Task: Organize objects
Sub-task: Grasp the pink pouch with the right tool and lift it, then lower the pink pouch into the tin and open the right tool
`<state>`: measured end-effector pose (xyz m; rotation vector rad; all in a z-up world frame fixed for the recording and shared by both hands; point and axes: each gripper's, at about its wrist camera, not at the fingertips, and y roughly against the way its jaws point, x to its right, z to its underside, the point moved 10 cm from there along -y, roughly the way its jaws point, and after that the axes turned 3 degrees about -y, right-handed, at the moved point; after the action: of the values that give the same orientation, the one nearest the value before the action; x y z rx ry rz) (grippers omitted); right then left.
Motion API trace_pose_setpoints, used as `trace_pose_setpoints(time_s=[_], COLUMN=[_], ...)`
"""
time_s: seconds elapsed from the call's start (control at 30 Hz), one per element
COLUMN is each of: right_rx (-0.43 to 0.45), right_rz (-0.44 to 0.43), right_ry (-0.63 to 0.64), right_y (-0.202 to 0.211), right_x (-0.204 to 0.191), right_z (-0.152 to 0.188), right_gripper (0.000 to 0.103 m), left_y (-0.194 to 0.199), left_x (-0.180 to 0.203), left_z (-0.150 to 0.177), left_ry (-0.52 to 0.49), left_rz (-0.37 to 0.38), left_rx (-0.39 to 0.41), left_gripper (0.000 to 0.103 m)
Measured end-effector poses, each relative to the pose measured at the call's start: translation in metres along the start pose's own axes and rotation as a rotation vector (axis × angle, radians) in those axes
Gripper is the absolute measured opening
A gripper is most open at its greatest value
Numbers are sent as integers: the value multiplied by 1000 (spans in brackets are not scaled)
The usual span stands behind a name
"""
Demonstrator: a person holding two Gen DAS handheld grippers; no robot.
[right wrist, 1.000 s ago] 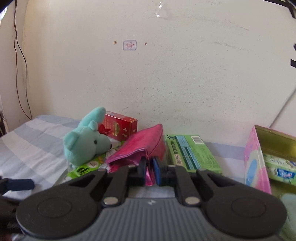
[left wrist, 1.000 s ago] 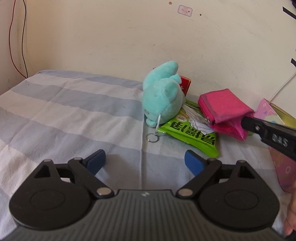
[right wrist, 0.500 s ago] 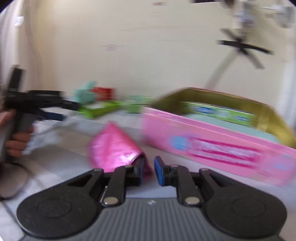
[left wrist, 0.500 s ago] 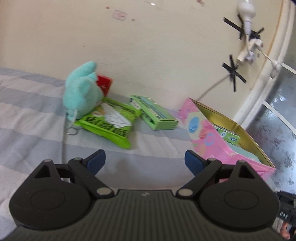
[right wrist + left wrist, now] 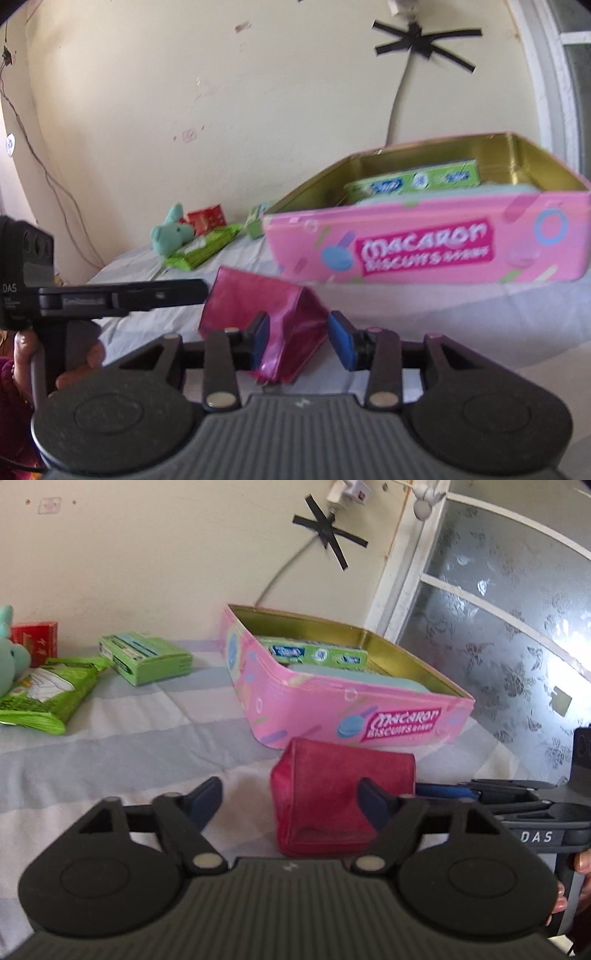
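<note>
A pink pouch [image 5: 332,790] lies on the striped bedsheet in front of the open pink Macaron biscuit tin [image 5: 354,716]. It also shows in the right wrist view [image 5: 273,317], below the tin [image 5: 424,247]. My right gripper [image 5: 301,339] is open, its blue pads on either side of the pouch's near end with gaps showing. My left gripper [image 5: 291,805] is open, with the pouch between its fingertips but further out. The tin holds a green box [image 5: 314,653] and a pale blue item.
A green box [image 5: 144,657], a green snack bag [image 5: 48,694], a red box [image 5: 35,642] and a teal plush toy [image 5: 11,653] lie at the far left by the wall. A frosted window stands right of the tin.
My right gripper carried the pouch from the pile to the front of the tin and opened, letting it go. My left gripper swung right to face the tin and pouch.
</note>
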<state>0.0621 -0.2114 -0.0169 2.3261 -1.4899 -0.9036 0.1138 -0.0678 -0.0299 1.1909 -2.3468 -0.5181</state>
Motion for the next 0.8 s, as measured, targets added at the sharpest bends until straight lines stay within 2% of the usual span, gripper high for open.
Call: trace_pose_setpoints(time_s=[0.03,0.07,0.13,0.2,0.3,0.37,0.43,0.53,0.7,0.77,0.8], right_rx=[-17,-14,12,53,177,266,304,321,286,263,263], right_rz=[-10,-17,5,0,1,47,84,113,187,208,232], right_ry=[14,27,41,46,122,192,196,135,137,144,151], right_y=[-6,-10,-11,-5,15,24,22,13,-19,-36,-43], right_x=[-4,-7,-10,-11,-21,-23,-15,11,43,51,55], right_z=[3,5,1,-9,-35,-56,-75,-99,-115,-118,-121], right_gripper=[30,22,22,20,20,20,21,21,21,22,22], left_y=[-4,-4,0,11,22,16,1,-29,-72,-86,-90], left_x=[9,12,17,20,31,42,47,47,36,24,17], left_z=[4,4,-2,-16,-49,-74,-93,-112,-120,-122,-125], left_ry=[4,-6,-49,-38,-73,-111,-134,-119,-101,-90,-88], left_rz=[57,33,-12,-14,-16,-41,-65,-79,-133,-190,-245], left_rx=[-21,-19,0,46,139,183,196,189,150,134,135], left_gripper=[50,50,49,49,49,49,50,50,51,52,57])
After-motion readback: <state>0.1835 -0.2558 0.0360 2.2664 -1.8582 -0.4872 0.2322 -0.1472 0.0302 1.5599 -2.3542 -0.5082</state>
